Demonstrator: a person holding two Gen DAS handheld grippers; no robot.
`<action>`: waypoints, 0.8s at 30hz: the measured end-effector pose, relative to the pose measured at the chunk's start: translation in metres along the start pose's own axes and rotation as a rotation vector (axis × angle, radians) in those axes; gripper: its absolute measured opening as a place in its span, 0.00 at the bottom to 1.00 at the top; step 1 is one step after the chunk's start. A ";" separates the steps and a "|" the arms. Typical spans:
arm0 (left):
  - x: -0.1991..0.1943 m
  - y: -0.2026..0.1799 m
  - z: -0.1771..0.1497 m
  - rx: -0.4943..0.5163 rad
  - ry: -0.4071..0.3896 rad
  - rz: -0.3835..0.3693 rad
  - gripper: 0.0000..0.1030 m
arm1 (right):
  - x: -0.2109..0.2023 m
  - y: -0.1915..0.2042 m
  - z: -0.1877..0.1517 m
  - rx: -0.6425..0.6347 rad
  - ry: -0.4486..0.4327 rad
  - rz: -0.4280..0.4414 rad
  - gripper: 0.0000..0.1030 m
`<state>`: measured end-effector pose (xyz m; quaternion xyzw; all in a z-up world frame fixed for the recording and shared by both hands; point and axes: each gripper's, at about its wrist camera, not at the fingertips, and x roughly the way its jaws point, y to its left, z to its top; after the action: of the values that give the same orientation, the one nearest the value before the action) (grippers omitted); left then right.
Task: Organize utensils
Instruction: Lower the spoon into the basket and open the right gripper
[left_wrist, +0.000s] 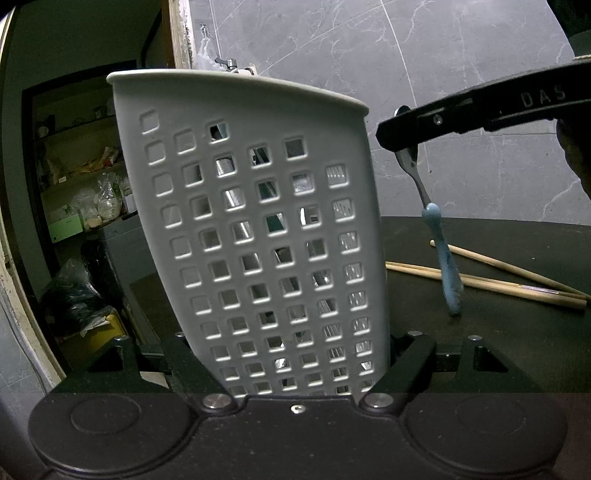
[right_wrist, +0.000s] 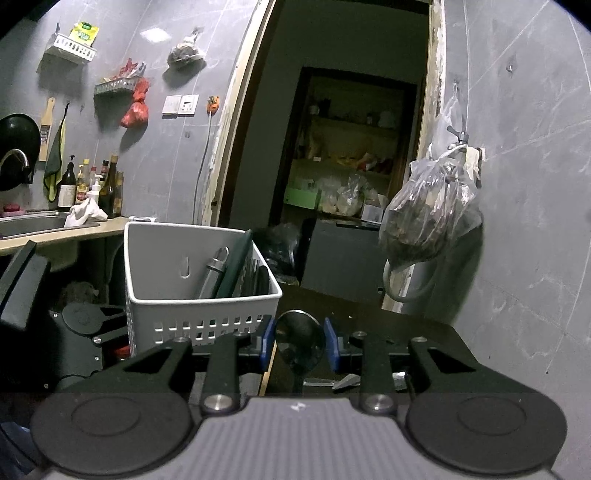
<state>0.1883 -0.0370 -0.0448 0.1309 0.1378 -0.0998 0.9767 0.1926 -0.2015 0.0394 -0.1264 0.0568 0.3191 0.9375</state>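
Left wrist view shows me the spoon (left_wrist: 424, 192) — steel bowl uppermost, blue handle hanging down toward the dark worktop (left_wrist: 517, 332). My right tongs (left_wrist: 397, 138) are clamped on its bowl, which sits between the blue pads (right_wrist: 331, 349) in the right wrist view. My left tongs (left_wrist: 295, 369) grip the white perforated basket (left_wrist: 258, 221), just left of the spoon. Beyond the handle lie chopsticks (left_wrist: 498, 284), partly hidden behind it. Utensils inside the basket are hard to make out.
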 end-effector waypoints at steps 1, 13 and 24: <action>0.000 0.000 0.000 0.000 0.000 0.000 0.78 | 0.000 0.000 0.000 -0.001 -0.003 -0.001 0.31; 0.000 0.000 0.000 0.000 0.000 0.000 0.78 | -0.001 0.000 0.003 -0.002 -0.011 0.001 0.30; 0.000 0.000 0.000 0.000 0.000 0.000 0.78 | -0.006 0.002 0.032 -0.098 -0.064 0.001 0.30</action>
<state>0.1882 -0.0365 -0.0447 0.1309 0.1379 -0.1000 0.9767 0.1872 -0.1945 0.0705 -0.1617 0.0109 0.3259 0.9314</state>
